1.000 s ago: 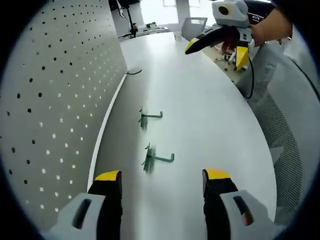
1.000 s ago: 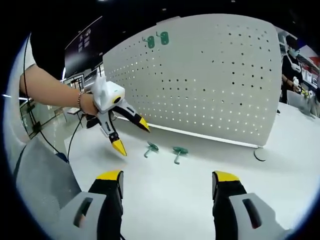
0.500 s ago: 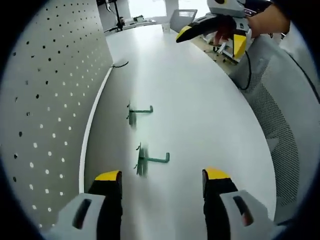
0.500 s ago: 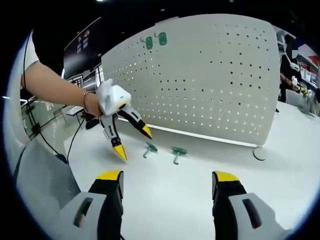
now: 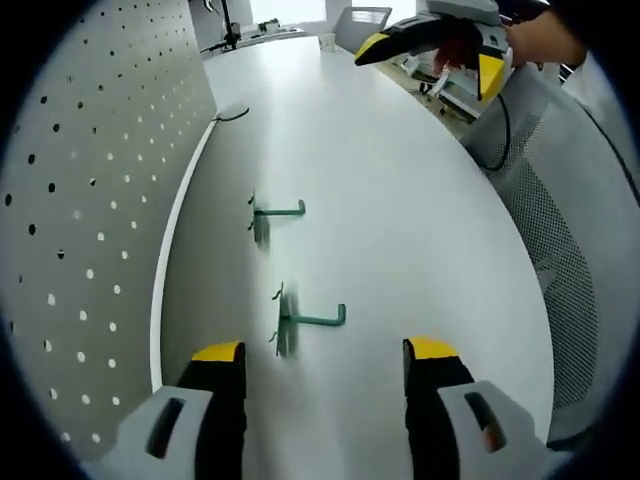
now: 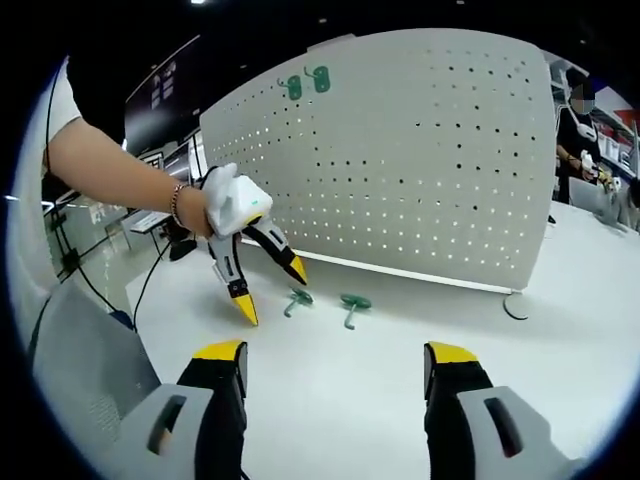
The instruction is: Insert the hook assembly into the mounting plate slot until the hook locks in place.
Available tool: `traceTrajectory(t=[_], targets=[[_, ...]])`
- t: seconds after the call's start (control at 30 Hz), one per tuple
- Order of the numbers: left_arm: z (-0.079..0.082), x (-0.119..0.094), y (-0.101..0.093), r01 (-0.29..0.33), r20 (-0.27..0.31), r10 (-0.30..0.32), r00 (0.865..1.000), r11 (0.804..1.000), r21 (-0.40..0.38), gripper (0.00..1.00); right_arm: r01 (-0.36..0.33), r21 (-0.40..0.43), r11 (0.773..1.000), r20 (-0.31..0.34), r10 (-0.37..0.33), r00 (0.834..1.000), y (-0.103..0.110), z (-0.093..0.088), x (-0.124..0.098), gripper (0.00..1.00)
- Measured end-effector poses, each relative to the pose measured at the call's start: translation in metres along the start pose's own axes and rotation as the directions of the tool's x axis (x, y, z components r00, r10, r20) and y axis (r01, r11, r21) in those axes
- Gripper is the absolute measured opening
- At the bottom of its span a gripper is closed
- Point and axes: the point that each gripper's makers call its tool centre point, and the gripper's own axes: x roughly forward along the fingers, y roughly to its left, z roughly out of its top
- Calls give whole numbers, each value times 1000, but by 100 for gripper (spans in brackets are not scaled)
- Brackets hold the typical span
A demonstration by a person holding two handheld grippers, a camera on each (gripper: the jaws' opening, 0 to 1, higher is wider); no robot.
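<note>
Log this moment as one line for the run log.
left gripper: open, above near hook | right gripper: open, empty | two green hooks on table, far hook | pegboard: two hooks mounted

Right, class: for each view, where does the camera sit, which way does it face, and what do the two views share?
Left gripper view: rides on the left gripper, low over the table, looking along the pegboard past two green hooks; the right gripper and a hand show at the top.
Right gripper view: rides on the right gripper, facing the pegboard front; the left gripper and a forearm show at the left.
Shared: table, pegboard, both hooks on the table, each other's gripper.
</note>
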Motion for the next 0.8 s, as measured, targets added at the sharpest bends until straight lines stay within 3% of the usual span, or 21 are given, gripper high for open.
traceTrajectory(t=[0.5, 0.8], targets=[[3, 1, 2, 16, 14, -16, 1000, 1000, 3, 63, 8, 18, 1000, 12, -8, 1000, -3, 2, -1, 68], [4, -1, 4, 14, 24, -14, 1000, 1000, 2, 47, 7, 15, 1000, 10, -7, 1000, -2, 1, -1, 67]])
